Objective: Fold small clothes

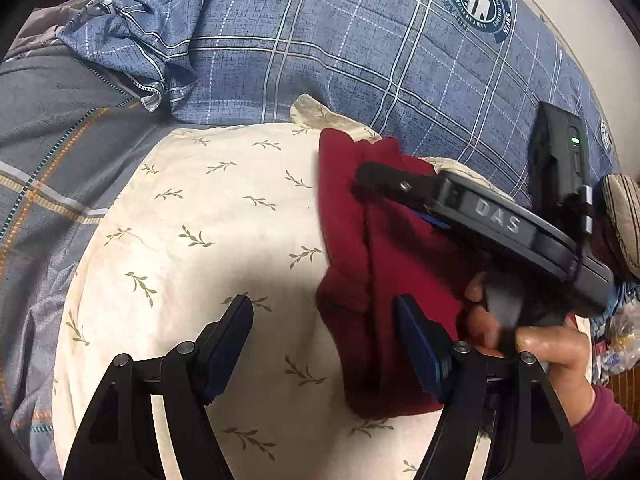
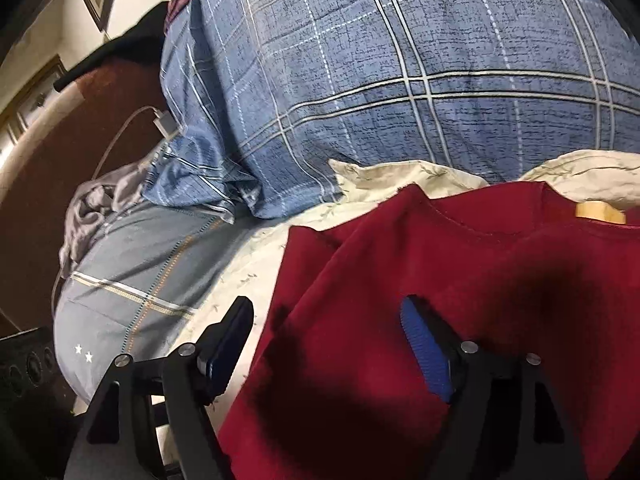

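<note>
A red top (image 1: 384,264) is seen lying on a cream leaf-print pillow (image 1: 192,240), toward its right side, with a blue plaid quilt (image 1: 320,40) bunched behind. In the left wrist view the garment is already narrowed into a strip, one long fold running down it; its long axis runs from the far edge of the pillow toward the camera. The neckline (image 2: 472,224) is shown in the right wrist view at the far end, so the top is judged to point away, collar toward the quilt, hem nearest the grippers.

The left gripper (image 1: 324,344) is held with jaws spread wide and nothing between them – it hangs just above the pillow, its right finger at the garment's near left edge. The right gripper (image 2: 328,344) is likewise spread and empty, low over the red cloth, which fills the gap between its fingers; whether the pads touch the fabric cannot be told. It is also seen in the left view, gripped by a hand (image 1: 536,344), lying across the top.

The step in hand is judged to be the crosswise fold. It would be done best if the hem were pinched at both corners – both layers caught together – then carried level toward the collar, so the lengthwise fold is not dragged open and the edges are laid square.
</note>
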`<state>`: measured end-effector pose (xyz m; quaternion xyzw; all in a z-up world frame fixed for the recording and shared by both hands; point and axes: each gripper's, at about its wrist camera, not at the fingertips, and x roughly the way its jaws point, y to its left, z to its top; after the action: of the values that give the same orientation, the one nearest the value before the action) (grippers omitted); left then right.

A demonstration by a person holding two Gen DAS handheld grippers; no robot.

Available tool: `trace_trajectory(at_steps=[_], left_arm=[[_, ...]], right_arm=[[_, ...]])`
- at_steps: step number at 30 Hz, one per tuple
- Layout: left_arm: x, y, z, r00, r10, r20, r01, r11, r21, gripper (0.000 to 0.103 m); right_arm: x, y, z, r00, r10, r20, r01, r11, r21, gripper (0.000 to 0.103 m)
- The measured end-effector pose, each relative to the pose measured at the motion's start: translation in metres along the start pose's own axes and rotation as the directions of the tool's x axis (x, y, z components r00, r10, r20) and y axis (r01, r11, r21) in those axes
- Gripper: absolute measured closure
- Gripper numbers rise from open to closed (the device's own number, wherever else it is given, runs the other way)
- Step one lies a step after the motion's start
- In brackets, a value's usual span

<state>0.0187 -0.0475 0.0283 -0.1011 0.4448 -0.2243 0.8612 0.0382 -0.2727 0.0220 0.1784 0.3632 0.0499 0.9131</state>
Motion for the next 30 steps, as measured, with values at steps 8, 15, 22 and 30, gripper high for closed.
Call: trace_trajectory(at_steps=[8,15,22,30], left_arm=[[-0.004,0.000,-0.004,1.000,0.004,0.008,-0.004,1.000,0.014,0.030],[-0.013,0.000,-0.014,0.999,0.024,0.023,-0.025,0.999,0.031,0.030],[-0.033,-0.002,-0.020,0.996,0.027,0.084,-0.031,0.998,0.047,0.030],[-0.036,-0.011,-0.022,0.996,0.007,0.091,-0.016,0.995,0.096,0.030]], right_arm=[[-0.085,0.004,-0.023,0.979,-0.185,-0.087,0.182,0.982,-0.043,0.023],[-0.166,-0.001,-0.062,0.965,-0.246,-0.092,0.253,0.964,0.080,0.023],[-0.201,0.011,-0.089,0.973,-0.218,-0.074,0.225,0.969,0.100,0.019],[-0.163,-0.008,-0.070,0.987,-0.161,-0.026,0.163,0.972,0.167,0.019]])
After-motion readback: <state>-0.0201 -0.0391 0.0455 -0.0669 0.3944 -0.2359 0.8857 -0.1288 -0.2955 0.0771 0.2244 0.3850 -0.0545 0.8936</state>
